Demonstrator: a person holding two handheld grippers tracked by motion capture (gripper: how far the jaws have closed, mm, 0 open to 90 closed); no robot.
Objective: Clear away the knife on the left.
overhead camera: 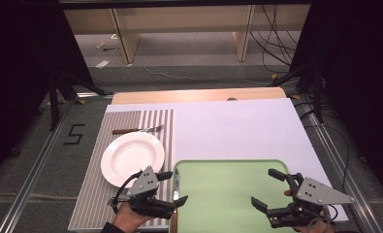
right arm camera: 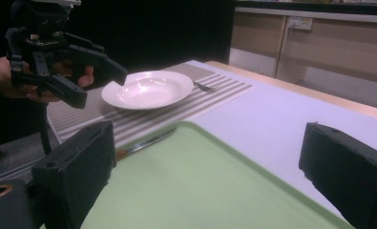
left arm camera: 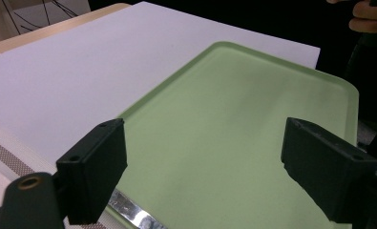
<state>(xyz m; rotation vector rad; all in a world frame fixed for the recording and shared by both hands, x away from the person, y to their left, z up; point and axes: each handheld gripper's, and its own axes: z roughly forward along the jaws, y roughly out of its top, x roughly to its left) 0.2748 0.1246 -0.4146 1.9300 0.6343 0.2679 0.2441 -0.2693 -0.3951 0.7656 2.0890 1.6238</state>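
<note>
Left gripper (overhead camera: 171, 190) jaws apart, empty, hovering over knife (overhead camera: 176, 196) lying on mat (overhead camera: 89, 204) just beside tray (overhead camera: 228, 194) (left rim); right gripper (overhead camera: 271, 190) likewise apart, empty; knife probably stiff, thin, slick; best pinched across handle, not blade.

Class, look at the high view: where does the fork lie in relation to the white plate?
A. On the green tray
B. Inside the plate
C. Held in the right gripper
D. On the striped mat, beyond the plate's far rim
D: the fork lies flat on the striped mat, just past the far rim of the white plate, apart from the green tray.
</note>
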